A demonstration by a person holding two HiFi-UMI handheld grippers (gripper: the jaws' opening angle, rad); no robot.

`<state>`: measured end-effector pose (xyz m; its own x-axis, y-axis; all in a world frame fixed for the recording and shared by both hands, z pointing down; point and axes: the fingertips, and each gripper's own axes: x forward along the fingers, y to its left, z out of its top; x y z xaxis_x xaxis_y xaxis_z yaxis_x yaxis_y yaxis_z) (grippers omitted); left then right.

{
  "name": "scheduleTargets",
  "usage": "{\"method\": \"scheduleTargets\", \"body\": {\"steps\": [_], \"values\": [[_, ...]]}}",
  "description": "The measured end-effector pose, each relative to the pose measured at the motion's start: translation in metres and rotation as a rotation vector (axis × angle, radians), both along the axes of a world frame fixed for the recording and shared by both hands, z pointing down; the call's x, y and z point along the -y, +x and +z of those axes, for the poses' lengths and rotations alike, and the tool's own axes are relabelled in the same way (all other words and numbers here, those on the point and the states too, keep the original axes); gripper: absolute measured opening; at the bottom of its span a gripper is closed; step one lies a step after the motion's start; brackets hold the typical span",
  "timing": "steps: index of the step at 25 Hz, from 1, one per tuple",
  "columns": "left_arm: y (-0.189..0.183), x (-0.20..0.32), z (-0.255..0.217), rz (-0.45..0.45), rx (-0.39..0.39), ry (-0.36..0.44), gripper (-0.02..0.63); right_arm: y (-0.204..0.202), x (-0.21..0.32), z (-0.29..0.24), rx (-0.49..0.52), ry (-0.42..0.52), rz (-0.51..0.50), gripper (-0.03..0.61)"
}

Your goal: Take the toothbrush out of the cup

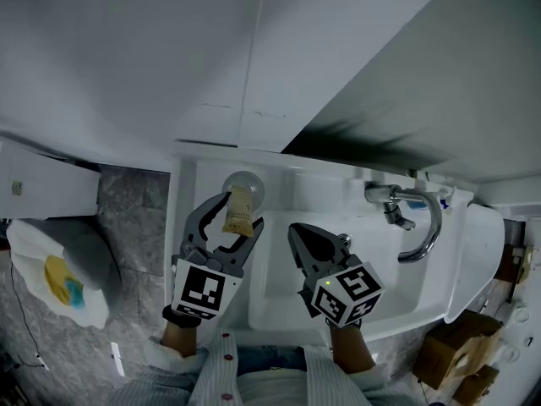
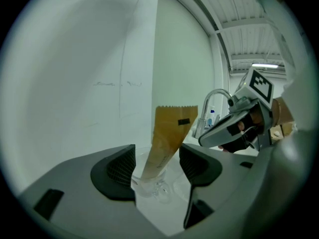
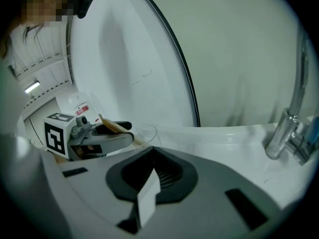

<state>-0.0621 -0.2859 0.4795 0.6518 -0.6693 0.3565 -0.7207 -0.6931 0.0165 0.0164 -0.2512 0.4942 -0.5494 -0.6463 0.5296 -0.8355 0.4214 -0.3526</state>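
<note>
The left gripper is released, jaws apart on either side of the toothbrush, which leans in a clear, hard-to-see cup at the sink's back-left corner. A brown paper sleeve hides the brush. The right gripper, clenched on nothing, hovers over the basin.

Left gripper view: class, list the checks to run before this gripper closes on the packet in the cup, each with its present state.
1. Is the left gripper open: ok.
2. Is the packet between its jaws: ok.
3. Does the packet stand in the cup: ok.
4. Are the jaws closed on the packet: not ok.
5. Is the right gripper shut, empty and away from the cup: ok.
6. Is a toothbrush inside the packet: cannot tell.
</note>
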Motion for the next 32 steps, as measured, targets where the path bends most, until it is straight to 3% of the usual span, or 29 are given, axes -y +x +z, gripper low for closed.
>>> {"method": "scheduleTargets", "body": {"steps": [7, 20, 32], "values": [[0.0040, 0.0029, 0.0051, 0.017, 0.014, -0.002, 0.269, -0.0004, 0.0012, 0.0049, 0.004, -0.010, -0.006, 0.011], [-0.0008, 0.0048, 0.0044, -0.004, 0.041, 0.024, 0.130, -0.0043, 0.0024, 0.0068, 0.005, -0.016, -0.017, 0.011], [-0.0034, 0.0041, 0.0080, -0.022, 0.059, 0.028, 0.060, -0.0067, 0.0003, 0.0059, 0.007, -0.016, -0.016, 0.011]]}}
